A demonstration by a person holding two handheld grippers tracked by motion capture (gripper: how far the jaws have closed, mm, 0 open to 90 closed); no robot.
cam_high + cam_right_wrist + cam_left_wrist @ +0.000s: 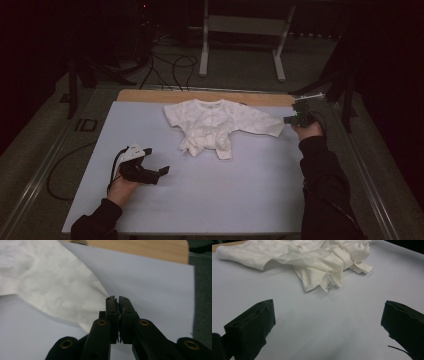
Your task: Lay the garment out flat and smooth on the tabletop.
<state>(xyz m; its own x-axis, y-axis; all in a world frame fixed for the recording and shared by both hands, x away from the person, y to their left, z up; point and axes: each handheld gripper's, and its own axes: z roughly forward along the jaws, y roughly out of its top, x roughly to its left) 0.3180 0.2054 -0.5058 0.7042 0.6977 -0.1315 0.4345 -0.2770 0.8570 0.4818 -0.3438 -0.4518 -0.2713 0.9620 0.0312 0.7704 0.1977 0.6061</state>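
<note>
A crumpled white T-shirt (212,125) lies at the far middle of the pale table sheet (210,195); one sleeve is stretched out flat to the right. My right gripper (288,120) is at that sleeve's end. In the right gripper view its jaws (117,298) are pressed together, with the sleeve (55,287) running up to their tips, pinched at its corner. My left gripper (157,161) rests on the sheet at the near left, with its jaws wide apart and nothing between them (328,315). It faces the shirt's bunched hem and care label (328,286).
A strip of bare wooden tabletop (200,96) shows beyond the sheet's far edge. The sheet's right edge (192,302) lies just right of my right gripper. Cables (165,65) and a grey stand (245,30) are on the floor beyond the table.
</note>
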